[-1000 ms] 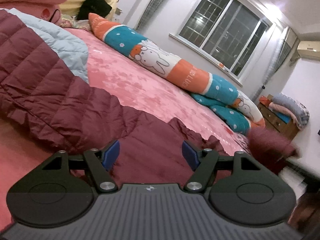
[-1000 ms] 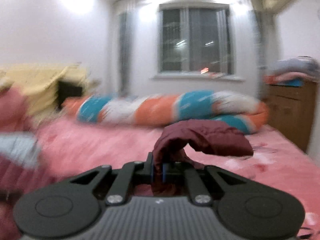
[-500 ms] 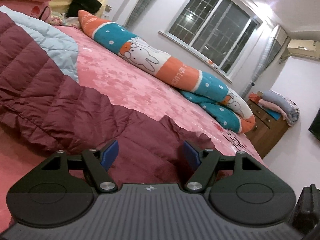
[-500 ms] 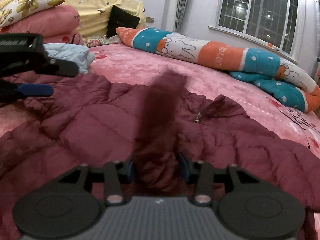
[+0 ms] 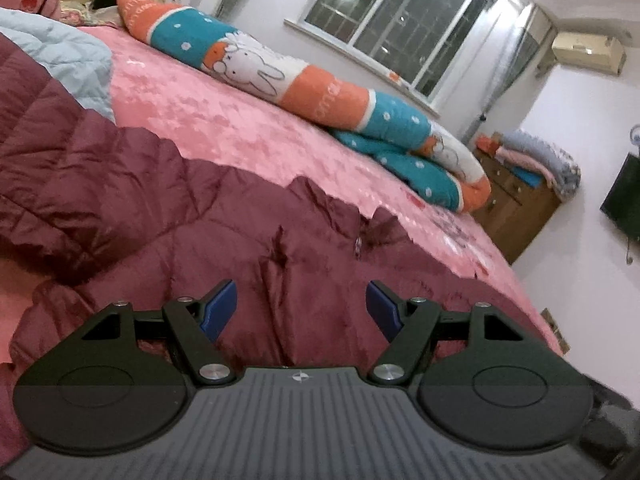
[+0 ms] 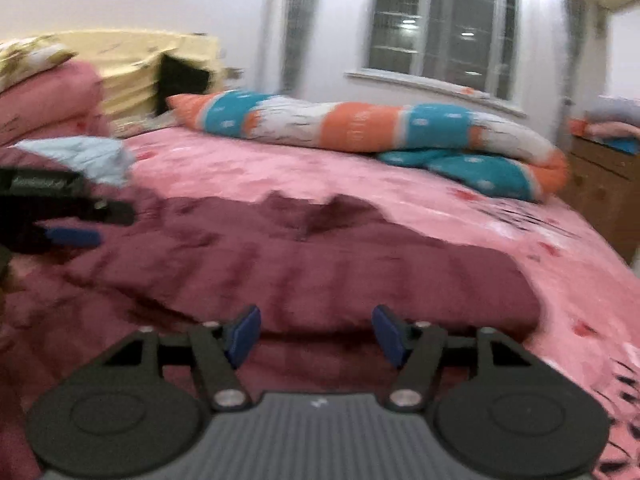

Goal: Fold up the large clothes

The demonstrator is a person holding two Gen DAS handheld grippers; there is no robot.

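Note:
A large maroon quilted down coat (image 5: 200,216) lies spread on the pink bed, also in the right wrist view (image 6: 340,264). My left gripper (image 5: 302,306) is open and empty, hovering just above the coat's near part. My right gripper (image 6: 316,330) is open and empty, low over the coat's near folded edge. The left gripper (image 6: 60,216) also shows at the left of the blurred right wrist view, over the coat.
A pink bedspread (image 5: 248,136) covers the bed. A long orange, teal and white bolster (image 5: 304,84) lies along the far side. A light blue garment (image 5: 60,56) and pillows (image 6: 48,96) sit at the head. A wooden dresser (image 5: 516,208) stands beyond the bed's right edge.
My right gripper was shut on a sleeve of the coat, carried it over the coat, then opened and let it drop. My left gripper stayed open and shifted slightly.

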